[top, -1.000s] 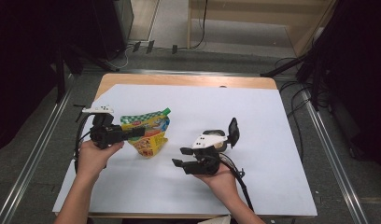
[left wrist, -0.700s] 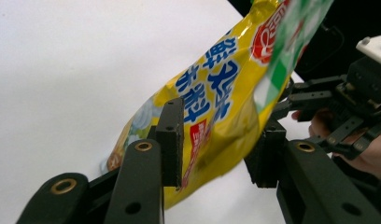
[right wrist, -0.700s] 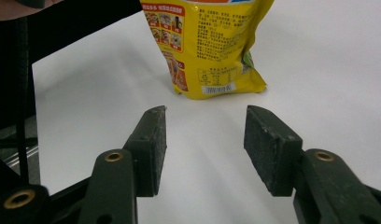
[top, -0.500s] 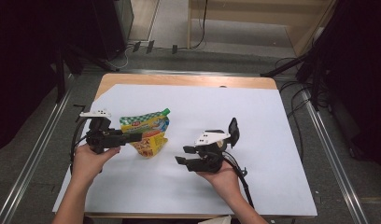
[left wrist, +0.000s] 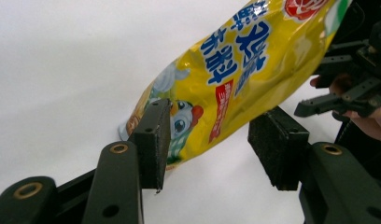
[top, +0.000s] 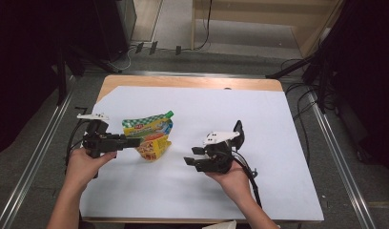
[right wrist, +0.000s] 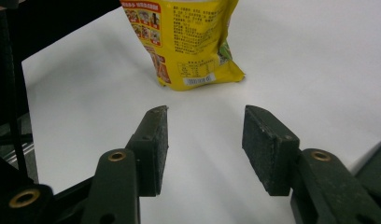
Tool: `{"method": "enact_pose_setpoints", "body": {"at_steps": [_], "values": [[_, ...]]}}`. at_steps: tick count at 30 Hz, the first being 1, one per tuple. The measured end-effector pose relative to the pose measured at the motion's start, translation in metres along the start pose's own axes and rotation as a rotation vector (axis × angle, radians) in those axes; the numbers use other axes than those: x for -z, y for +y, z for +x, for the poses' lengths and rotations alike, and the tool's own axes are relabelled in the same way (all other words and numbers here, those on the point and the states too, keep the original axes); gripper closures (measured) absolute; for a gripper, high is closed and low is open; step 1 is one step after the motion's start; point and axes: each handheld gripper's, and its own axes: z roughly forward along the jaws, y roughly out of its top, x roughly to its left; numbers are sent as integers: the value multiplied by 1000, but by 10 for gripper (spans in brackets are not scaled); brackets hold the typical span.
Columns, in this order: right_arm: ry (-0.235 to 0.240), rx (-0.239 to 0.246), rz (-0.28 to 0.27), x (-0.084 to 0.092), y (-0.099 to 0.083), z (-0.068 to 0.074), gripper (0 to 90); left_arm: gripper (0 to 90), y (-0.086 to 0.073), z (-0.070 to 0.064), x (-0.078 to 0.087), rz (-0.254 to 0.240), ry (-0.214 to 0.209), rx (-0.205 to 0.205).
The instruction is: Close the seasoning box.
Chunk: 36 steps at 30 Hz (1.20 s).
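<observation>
Left gripper (top: pixel 135 141): jaws just opened, pouch end between the pads, one pad touching at most, no clamp. Yellow pouch (top: pixel 152 136): set toward the table's (top: pixel 278 143) left edge, long axis slanting away from the person. Right gripper (top: pixel 192 156): jaws apart, empty, well right of the pouch; left hand nearer.

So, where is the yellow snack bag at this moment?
In the high view the yellow snack bag lies on the white sheet, left of centre, at the tips of the left gripper; the right gripper is apart.
</observation>
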Motion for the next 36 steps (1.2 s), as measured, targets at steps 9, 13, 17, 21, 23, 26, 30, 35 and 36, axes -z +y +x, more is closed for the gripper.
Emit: {"method": "enact_pose_setpoints", "body": {"at_steps": [9, 13, 17, 21, 23, 26, 30, 35, 36], "values": [[-7, -14, -4, 11, 2, -5, 559, 471, -2, 4, 7, 2, 18, 5], [-13, -23, -5, 18, 3, -8, 588, 469, -3, 7, 10, 0, 24, 11], [-27, -19, -10, 25, 5, -12, 627, 459, -3, 8, 14, -9, 30, 19], [-29, -26, -9, 33, 7, -15, 690, 446, -3, 9, 17, -16, 32, 11], [-25, -27, -7, 36, 8, -17, 724, 438, -3, 10, 19, -16, 34, 8], [-20, -36, -8, 40, 9, -19, 771, 433, -3, 11, 21, -23, 33, 10], [-15, -50, -8, 46, 10, -23, 852, 434, -4, 12, 26, -28, 40, 11], [-23, -46, 0, 55, 13, -27, 900, 432, -4, 14, 32, -47, 40, 15], [-24, -52, 3, 57, 13, -27, 900, 432, -4, 15, 33, -51, 42, 16]]}}
